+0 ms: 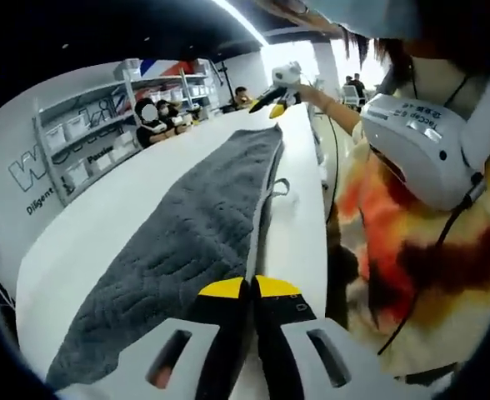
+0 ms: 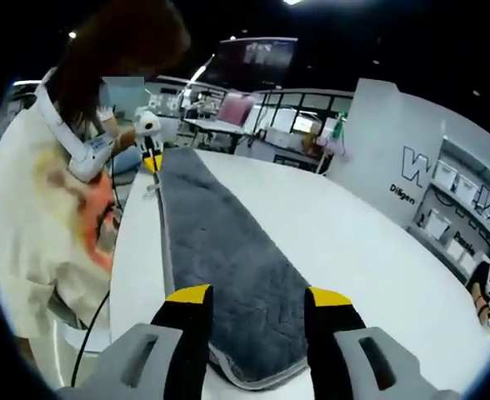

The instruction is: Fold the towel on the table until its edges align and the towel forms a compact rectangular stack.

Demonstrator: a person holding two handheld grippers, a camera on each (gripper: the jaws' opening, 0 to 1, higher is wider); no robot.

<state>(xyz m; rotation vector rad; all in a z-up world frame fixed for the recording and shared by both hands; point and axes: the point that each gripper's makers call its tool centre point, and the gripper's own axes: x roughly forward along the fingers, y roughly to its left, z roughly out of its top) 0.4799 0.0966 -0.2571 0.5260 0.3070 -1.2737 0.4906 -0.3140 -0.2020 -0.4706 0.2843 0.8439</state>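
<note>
A long grey towel (image 1: 187, 242) lies as a narrow strip along the white table (image 1: 95, 233). In the left gripper view my left gripper (image 1: 249, 287) is shut, and the towel's pale hem runs into its yellow tips at the near corner. At the strip's far end my right gripper (image 1: 277, 98) hovers. In the right gripper view my right gripper (image 2: 258, 296) stands open, its jaws astride the near end of the towel (image 2: 228, 250) just above it. The left gripper (image 2: 151, 158) sits at the far corner there.
A person in a patterned shirt (image 1: 412, 233) stands along the table's long edge, close to the towel. A small hanging loop (image 1: 280, 187) sticks out of the hem. Shelves with bins (image 1: 87, 133) and seated people (image 1: 157, 117) are beyond the table. Bare tabletop (image 2: 353, 242) flanks the towel.
</note>
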